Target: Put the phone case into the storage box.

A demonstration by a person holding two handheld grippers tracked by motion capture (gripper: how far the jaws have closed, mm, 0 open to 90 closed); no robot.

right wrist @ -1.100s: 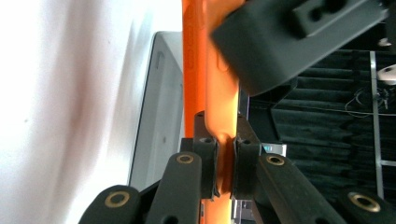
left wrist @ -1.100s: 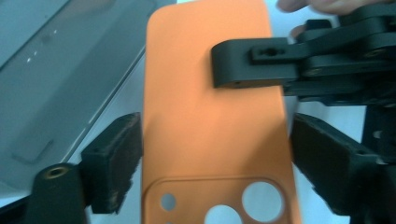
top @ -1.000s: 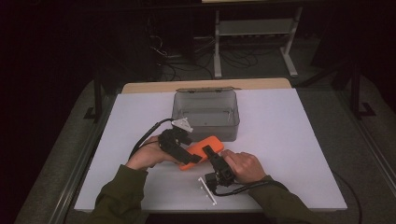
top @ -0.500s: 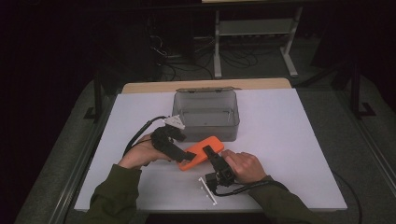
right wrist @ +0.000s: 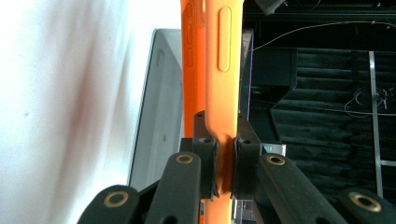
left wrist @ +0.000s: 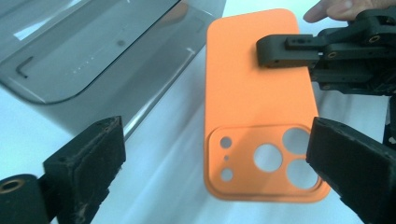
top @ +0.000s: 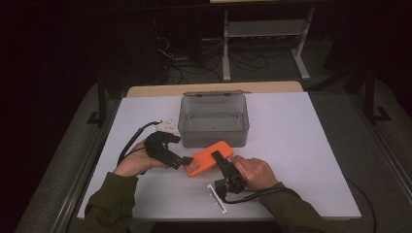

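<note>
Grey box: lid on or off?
Off, open-topped: in the high view the box shows its bare inside floor; nothing covers it.

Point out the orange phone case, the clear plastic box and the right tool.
orange phone case (left wrist: 257,93), left gripper view, on its plain back above the camera cutouts.
clear plastic box (top: 214,130), high view, on its front wall.
right tool (right wrist: 226,163), right gripper view, midway between the pads clamping the case.

Left gripper (top: 187,160), right gripper (top: 215,156): black jaw linkages, brass-coloured pivot screws, black trailing cables. Olive-green sleeves (top: 112,201) on both forearms.
</note>
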